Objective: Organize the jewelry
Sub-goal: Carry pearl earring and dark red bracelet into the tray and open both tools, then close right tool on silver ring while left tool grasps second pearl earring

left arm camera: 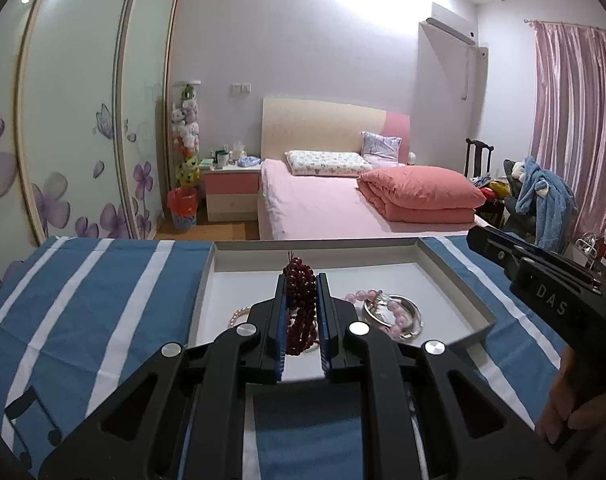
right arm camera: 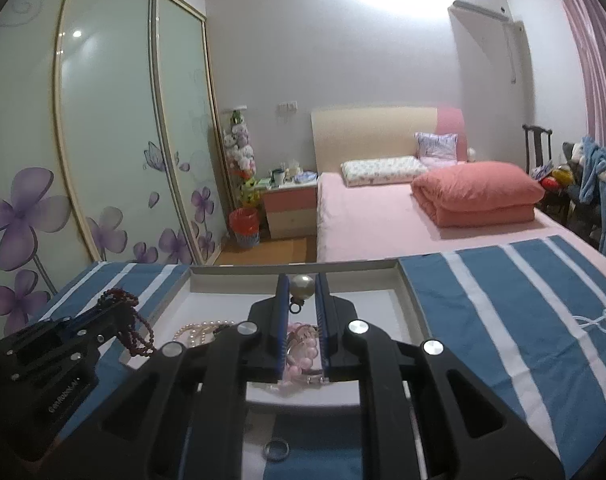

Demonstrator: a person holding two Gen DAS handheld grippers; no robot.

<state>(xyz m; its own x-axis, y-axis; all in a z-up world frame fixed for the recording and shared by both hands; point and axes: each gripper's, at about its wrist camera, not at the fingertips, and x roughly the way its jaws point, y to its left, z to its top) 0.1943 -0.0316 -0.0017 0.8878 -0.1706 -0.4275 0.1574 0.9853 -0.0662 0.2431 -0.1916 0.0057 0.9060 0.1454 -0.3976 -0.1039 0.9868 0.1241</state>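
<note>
My left gripper [left arm camera: 301,280] is shut on a dark red bead necklace [left arm camera: 300,308], which hangs between its jaws above the white shallow tray [left arm camera: 455,280]. It also shows at the left of the right wrist view [right arm camera: 115,312], beads dangling [right arm camera: 133,330]. My right gripper [right arm camera: 302,280] is shut on a large pearl pendant [right arm camera: 302,286] with a small ring under it, held above the tray [right arm camera: 407,304]. In the tray lie a pink bead bracelet [left arm camera: 399,314] on a silver dish [left arm camera: 413,312], and a pearl strand [left arm camera: 239,314].
The tray sits on a blue and white striped cloth [left arm camera: 103,300]. A dark ring [right arm camera: 277,449] lies on the cloth near me. Beyond the table are a pink bed [left arm camera: 335,204], a nightstand [left arm camera: 231,192] and sliding wardrobe doors [left arm camera: 83,120].
</note>
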